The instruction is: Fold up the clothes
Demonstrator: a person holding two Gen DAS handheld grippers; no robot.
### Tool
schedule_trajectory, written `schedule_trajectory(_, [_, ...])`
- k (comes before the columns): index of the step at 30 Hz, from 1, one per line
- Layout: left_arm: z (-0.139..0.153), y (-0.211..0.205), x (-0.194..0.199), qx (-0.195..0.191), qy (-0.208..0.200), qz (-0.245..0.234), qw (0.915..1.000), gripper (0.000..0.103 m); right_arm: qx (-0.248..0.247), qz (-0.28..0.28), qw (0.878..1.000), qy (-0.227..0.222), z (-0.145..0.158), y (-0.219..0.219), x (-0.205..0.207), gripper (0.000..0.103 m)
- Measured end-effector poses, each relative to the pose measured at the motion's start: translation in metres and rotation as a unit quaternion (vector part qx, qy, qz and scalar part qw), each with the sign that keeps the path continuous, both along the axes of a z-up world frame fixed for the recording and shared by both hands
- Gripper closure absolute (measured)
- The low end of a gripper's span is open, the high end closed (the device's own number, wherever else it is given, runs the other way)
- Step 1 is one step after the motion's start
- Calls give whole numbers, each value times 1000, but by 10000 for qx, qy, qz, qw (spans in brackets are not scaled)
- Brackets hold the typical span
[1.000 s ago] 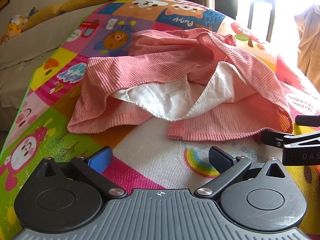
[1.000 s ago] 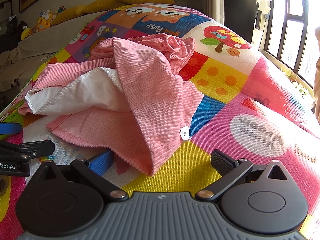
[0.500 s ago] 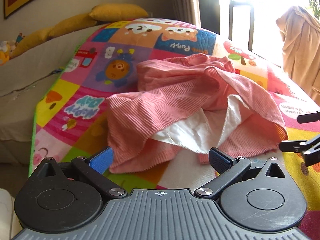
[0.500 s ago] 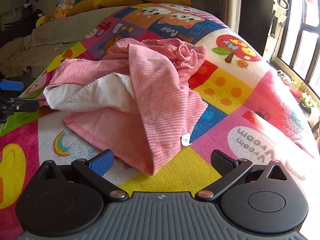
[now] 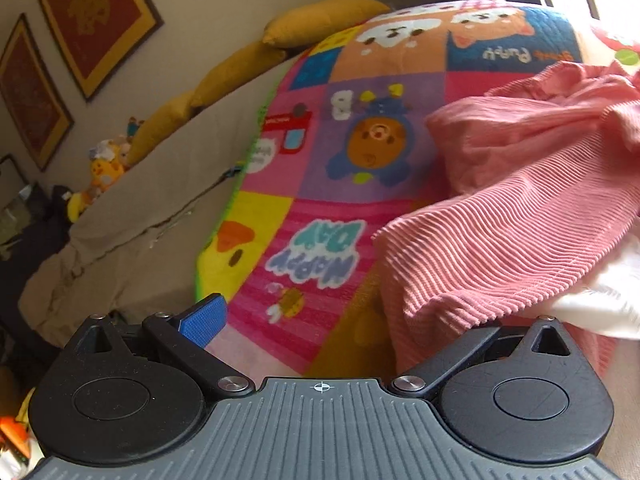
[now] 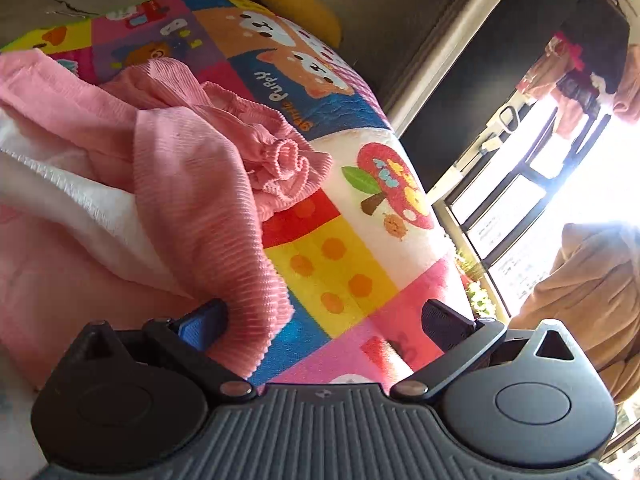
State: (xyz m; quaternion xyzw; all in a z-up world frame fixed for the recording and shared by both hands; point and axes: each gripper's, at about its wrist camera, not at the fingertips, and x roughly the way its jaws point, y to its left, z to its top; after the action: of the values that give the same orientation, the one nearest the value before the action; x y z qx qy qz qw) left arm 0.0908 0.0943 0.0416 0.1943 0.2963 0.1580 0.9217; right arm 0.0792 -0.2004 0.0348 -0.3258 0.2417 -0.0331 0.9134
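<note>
- On the bed, over a bright patchwork play mat [image 5: 344,152]: a pink ribbed garment [image 5: 520,216], crumpled in a heap, its white lining [image 5: 608,296] turned out along the near hem.
- Mat: cartoon panels, among them a bear, a duckling, puppies with lettering, and a mushroom-like tree [image 6: 392,188]; it covers the mattress up to a green edge on the left.
- Left gripper [image 5: 356,320]: low at the garment's left corner, fingers spread wide. The blue-padded left finger [image 5: 202,320] lies over the mat, clear of the cloth. The right finger is hidden under the pink hem, which drapes across it; nothing is pinched.
- Right gripper [image 6: 326,318]: low at the garment's right edge, fingers likewise wide apart. The blue-padded finger [image 6: 200,324] sits against or under a hanging fold of pink cloth; the dark finger [image 6: 444,322] stands over bare mat. No cloth is clamped between them.
- Garment, right-hand view [image 6: 192,184]: a ruffled, gathered band bunched at the top, a broad ribbed flap folded over the white lining.
- Yellow pillows [image 5: 320,20]: lined up at the head of the bed, beyond the mat.
- Beige sheet [image 5: 132,216]: covers the bed left of the mat.
- Soft toys [image 5: 104,168]: by the wall, near the pillows.
- Framed pictures [image 5: 96,16]: red with gold borders, on the wall.
- Window [image 6: 532,200]: dark-framed, very bright, with a tan cloth [image 6: 592,288] hanging just beside it.
</note>
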Motion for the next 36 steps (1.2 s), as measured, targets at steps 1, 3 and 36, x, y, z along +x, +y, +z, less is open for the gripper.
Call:
schedule_trajectory(1, [10, 10, -5, -31, -161, 209, 9996, 0, -22, -86, 9999, -130, 7, -12, -6, 0])
schedule_trajectory(3, [27, 27, -22, -178, -333, 384, 9985, 0, 181, -335, 9989, -285, 23, -42, -21, 0])
schedule_trajectory(36, [26, 6, -88, -2825, 785, -1916, 9367, 0, 2609, 912, 9562, 963, 36, -71, -58, 0])
